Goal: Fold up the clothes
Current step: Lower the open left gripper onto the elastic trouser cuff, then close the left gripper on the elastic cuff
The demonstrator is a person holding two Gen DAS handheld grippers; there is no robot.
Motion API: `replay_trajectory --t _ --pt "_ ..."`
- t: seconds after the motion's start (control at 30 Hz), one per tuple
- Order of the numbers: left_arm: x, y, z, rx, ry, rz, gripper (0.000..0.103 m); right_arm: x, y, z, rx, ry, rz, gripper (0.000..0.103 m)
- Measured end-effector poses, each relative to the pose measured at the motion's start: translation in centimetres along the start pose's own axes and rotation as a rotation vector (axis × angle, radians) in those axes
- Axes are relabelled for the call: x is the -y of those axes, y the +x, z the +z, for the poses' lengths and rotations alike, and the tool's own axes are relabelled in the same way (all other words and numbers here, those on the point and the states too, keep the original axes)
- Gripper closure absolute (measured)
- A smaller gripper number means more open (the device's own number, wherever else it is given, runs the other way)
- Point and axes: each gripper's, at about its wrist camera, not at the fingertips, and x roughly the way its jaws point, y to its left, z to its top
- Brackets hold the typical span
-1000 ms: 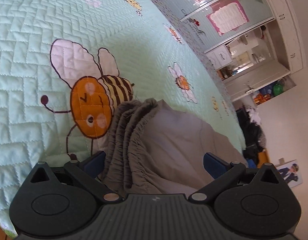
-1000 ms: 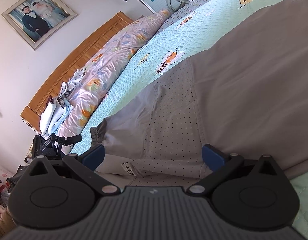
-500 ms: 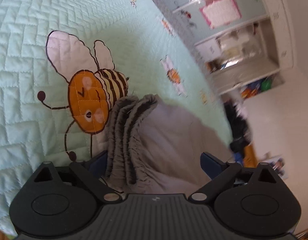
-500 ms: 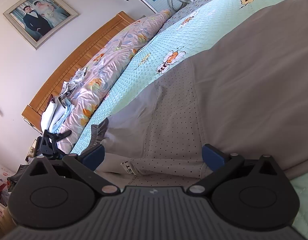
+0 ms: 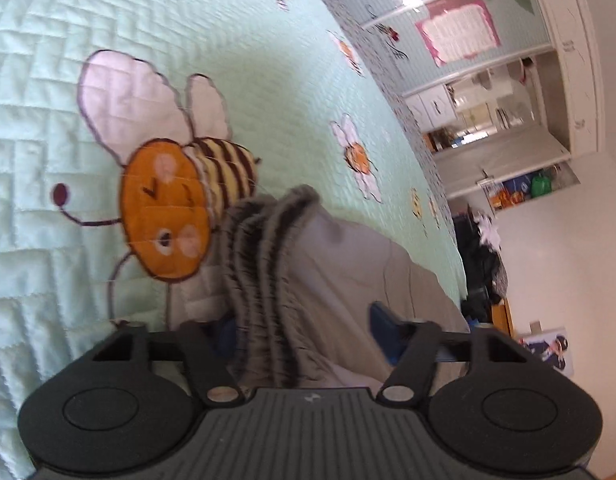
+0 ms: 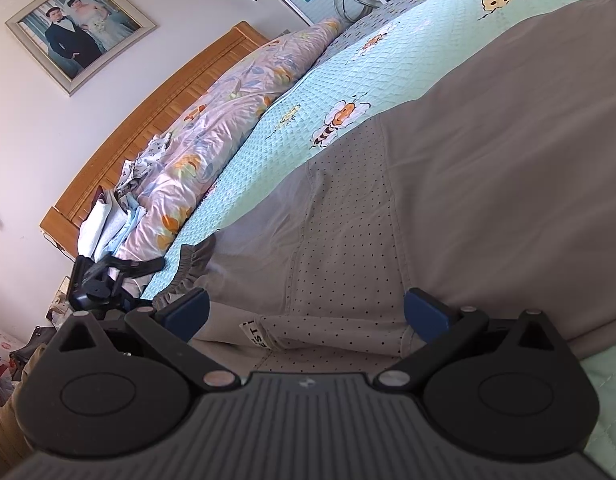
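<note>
Grey trousers [image 6: 487, 160] lie spread on a mint quilted bedspread [image 5: 108, 40] with bee prints. Their gathered elastic waistband [image 5: 268, 240] stands bunched in ridges next to a big bee. My left gripper [image 5: 304, 324] straddles that waistband and its jaws are closing. The left pad is half hidden behind the ridges, and the right pad [image 5: 381, 316] still stands clear of them over flat cloth. In the right wrist view the left gripper [image 6: 108, 280] shows at the waistband's end [image 6: 192, 260]. My right gripper [image 6: 306, 312] is open over the dotted lining and a white label [image 6: 256, 332].
A floral duvet [image 6: 228, 120] lies along the wooden headboard [image 6: 168, 92], with a pile of pale clothes [image 6: 104, 220] at its near end. A framed photo [image 6: 78, 28] hangs above. Cupboards and shelves [image 5: 487, 100] stand past the bed's far edge.
My left gripper has pushed forward and slightly down over the waistband, and its jaws have narrowed around the bunched cloth. The right gripper has stayed put.
</note>
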Motion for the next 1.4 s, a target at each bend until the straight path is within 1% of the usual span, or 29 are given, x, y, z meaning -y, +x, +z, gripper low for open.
replay_trajectory --t 0.07,0.17,0.23,0.3,0.4,0.5,0.6,0.7,0.77,0.83,0.93,1.07,1.1,1.2,1.27,1.4 --pt "-0.1 -0.2 0.0 -0.011 0.010 0.013 0.056 0.0 0.0 -0.1 0.000 -0.001 0.001 0.000" --pt "0.4 -0.4 -0.1 -0.035 0.053 0.021 0.056 -0.1 0.1 -0.2 0.004 -0.008 0.001 0.000" --pt "1.0 -0.2 -0.2 -0.042 0.085 0.048 0.056 -0.1 0.1 -0.2 0.005 -0.014 -0.001 0.000" --pt "1.5 -0.3 -0.1 -0.043 0.107 0.085 0.067 -0.2 0.2 -0.1 0.003 -0.018 -0.002 0.000" --pt "2.0 -0.7 -0.2 -0.035 0.136 0.131 0.077 -0.2 0.1 -0.1 0.002 -0.015 0.002 0.000" --pt "2.7 -1.2 -0.2 -0.016 0.156 0.156 0.079 -0.3 0.1 -0.2 0.001 -0.020 -0.001 0.000" --pt "2.4 -1.7 -0.2 0.003 0.129 0.183 0.080 -0.8 0.2 0.0 -0.014 -0.026 -0.020 0.000" --pt "1.8 -2.2 -0.3 0.014 0.101 0.221 0.081 -1.1 -0.7 0.4 0.004 0.008 -0.021 0.000" --pt "1.6 -2.7 -0.6 0.020 0.106 0.245 0.082 -0.7 -2.3 0.5 0.077 0.022 -0.020 0.000" --pt "1.7 -2.8 -0.6 0.017 0.125 0.268 0.082 0.5 -4.6 0.7 0.172 0.057 -0.041 0.000" --pt "2.2 -2.8 -0.5 0.010 0.149 0.301 0.082 4.2 -8.7 0.9 0.321 0.200 -0.093 0.000" --pt "2.8 -2.9 -0.2 0.002 0.164 0.337 0.082 9.3 -14.5 0.3 0.479 0.374 -0.168 0.000" --pt "2.9 -2.9 -0.2 0.001 0.165 0.343 0.082 10.3 -15.7 0.0 0.513 0.402 -0.171 0.000" --pt "3.0 -3.0 -0.4 0.004 0.165 0.354 0.082 12.0 -18.3 -1.0 0.585 0.437 -0.182 0.000" --pt "3.1 -2.9 -0.5 0.008 0.164 0.363 0.082 12.6 -19.2 -1.2 0.600 0.435 -0.190 0.000" --pt "3.5 -2.7 -0.6 0.022 0.158 0.371 0.082 13.3 -19.7 -1.2 0.615 0.441 -0.175 0.000"
